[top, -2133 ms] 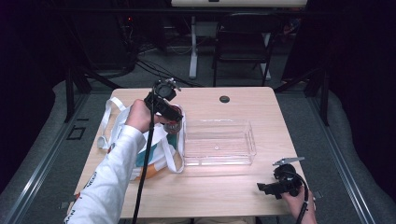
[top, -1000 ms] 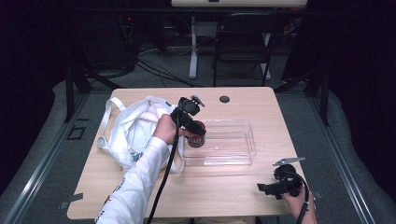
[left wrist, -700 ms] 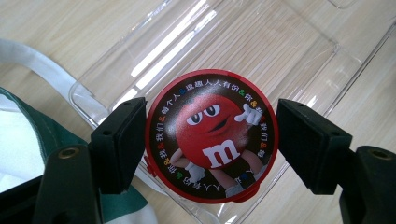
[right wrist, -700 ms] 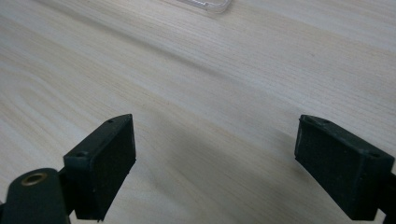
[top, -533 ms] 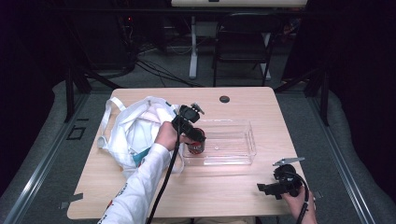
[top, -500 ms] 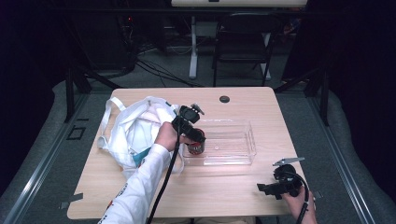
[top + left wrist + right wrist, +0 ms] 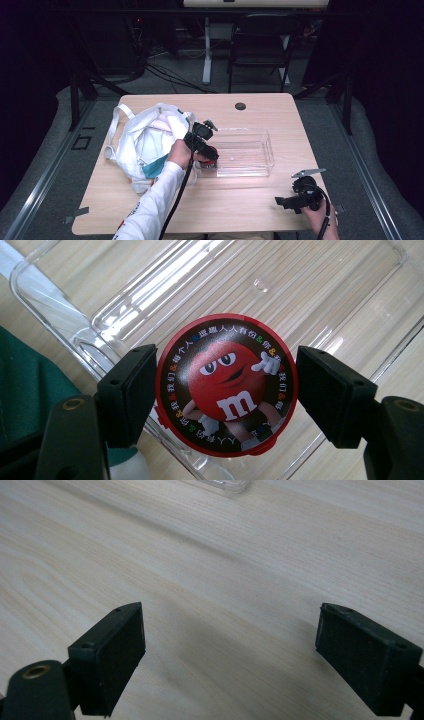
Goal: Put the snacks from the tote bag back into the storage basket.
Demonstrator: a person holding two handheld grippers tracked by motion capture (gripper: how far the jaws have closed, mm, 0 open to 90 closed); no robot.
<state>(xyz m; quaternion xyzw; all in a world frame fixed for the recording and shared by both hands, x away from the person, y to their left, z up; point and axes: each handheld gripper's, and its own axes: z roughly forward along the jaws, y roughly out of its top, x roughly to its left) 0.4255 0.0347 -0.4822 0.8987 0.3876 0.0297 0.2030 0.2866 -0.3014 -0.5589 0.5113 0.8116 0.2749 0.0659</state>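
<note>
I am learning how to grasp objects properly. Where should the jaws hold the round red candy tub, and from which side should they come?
Probably from above, gripping the round rim at two opposite points across its full width. The candy tub stands lid-up in the clear tray, near the tray's end wall, so sideways approach looks blocked. The left gripper already straddles it so.

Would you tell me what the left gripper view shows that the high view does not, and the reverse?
Left gripper view: the cartoon print on the red tub lid, with the left gripper jaws against its sides. High view: the white bag and the open right gripper at the near right. Both: the clear tray on the wooden table.
</note>
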